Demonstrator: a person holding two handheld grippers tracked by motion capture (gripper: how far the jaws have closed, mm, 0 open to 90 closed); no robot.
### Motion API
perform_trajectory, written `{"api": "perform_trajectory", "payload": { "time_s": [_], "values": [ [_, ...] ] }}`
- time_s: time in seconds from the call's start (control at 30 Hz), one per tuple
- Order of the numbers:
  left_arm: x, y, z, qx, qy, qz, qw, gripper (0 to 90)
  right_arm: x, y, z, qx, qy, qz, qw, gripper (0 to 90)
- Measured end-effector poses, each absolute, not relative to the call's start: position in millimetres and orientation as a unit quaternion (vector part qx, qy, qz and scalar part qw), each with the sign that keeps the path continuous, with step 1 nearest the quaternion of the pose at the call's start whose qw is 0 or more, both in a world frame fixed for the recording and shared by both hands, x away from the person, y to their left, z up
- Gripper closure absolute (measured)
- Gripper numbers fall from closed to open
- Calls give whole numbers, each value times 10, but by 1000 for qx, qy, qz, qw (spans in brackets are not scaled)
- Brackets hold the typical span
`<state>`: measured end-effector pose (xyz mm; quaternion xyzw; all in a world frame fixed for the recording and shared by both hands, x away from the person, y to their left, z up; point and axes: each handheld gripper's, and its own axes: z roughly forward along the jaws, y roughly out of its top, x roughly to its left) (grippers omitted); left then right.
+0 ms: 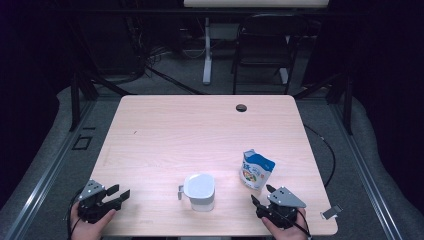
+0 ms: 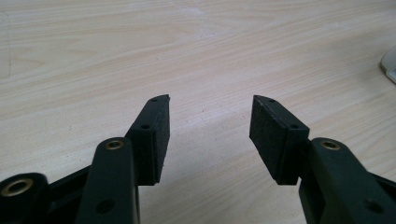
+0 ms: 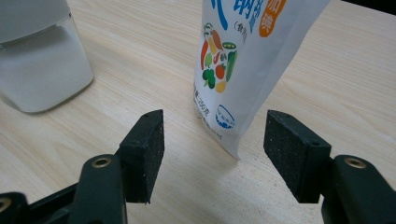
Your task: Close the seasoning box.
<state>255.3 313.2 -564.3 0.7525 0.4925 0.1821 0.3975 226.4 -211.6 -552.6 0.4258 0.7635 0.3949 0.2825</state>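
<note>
Scene from my operating station: a pale wooden tabletop (image 1: 200, 130) carrying two containers near its front edge. The blue-and-white carton (image 1: 256, 170) stands tilted at front right, just ahead of my right tongs (image 1: 262, 196), whose two pads stand apart with nothing between them; in the right gripper view the carton (image 3: 243, 60) rises directly beyond the gap, its lower corner (image 3: 233, 151) close to the pads but not touching them. I judge this carton to be light, thin-walled paperboard with a smooth printed skin that dents under a hard squeeze and may slide in a loose one, so I would take it across its flat faces around mid-height, below the folded top, with moderate pressure. Whether it is sealed or how full it is I cannot tell. The white measuring jug (image 1: 200, 191) sits front centre, well apart from the carton, its small handle (image 1: 180, 192) pointing toward my left side; seen from above its interior looks white, and I cannot say whether that is liquid or bare wall. It appears to be rigid plastic, stiff and unlikely to deform, and best gripped by the handle or over the rim. My left tongs (image 1: 121, 194) rest at front left, pads (image 2: 156, 135) spread wide over bare wood with nothing held, the jug's edge (image 2: 388, 67) just visible at the far right of the left gripper view.
</note>
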Motion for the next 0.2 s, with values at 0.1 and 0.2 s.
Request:
{"api": "perform_trajectory", "payload": {
  "time_s": [0.1, 0.2],
  "values": [
    [2554, 3140, -5636, 753, 493, 183, 396, 460, 2267, -2113, -5537, 423, 765, 395, 282, 379],
    [2562, 3149, -5646, 743, 502, 183, 403, 451, 2264, -2116, -5546, 418, 769, 393, 282, 379]
  ]
}}
